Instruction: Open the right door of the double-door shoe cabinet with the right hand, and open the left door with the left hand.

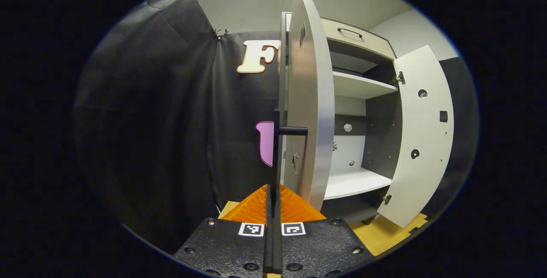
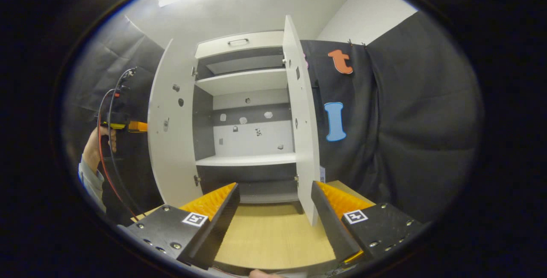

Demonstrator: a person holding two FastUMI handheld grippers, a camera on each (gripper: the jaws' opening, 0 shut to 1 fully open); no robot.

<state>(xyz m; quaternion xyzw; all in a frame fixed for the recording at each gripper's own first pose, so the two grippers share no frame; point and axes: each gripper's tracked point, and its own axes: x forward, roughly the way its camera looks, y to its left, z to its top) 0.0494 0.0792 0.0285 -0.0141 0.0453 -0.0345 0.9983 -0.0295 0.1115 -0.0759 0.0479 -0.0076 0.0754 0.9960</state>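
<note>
While both doors stand open, left tool clenched on left door's handle, right tool released.

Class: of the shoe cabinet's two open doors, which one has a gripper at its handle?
The left door: the left gripper is shut at its dark handle. The right door stands free of the open right gripper.

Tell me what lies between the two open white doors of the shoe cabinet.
In the right gripper view, between the white left door and white right door lies the open cabinet interior: two white shelves, nothing on them.
</note>
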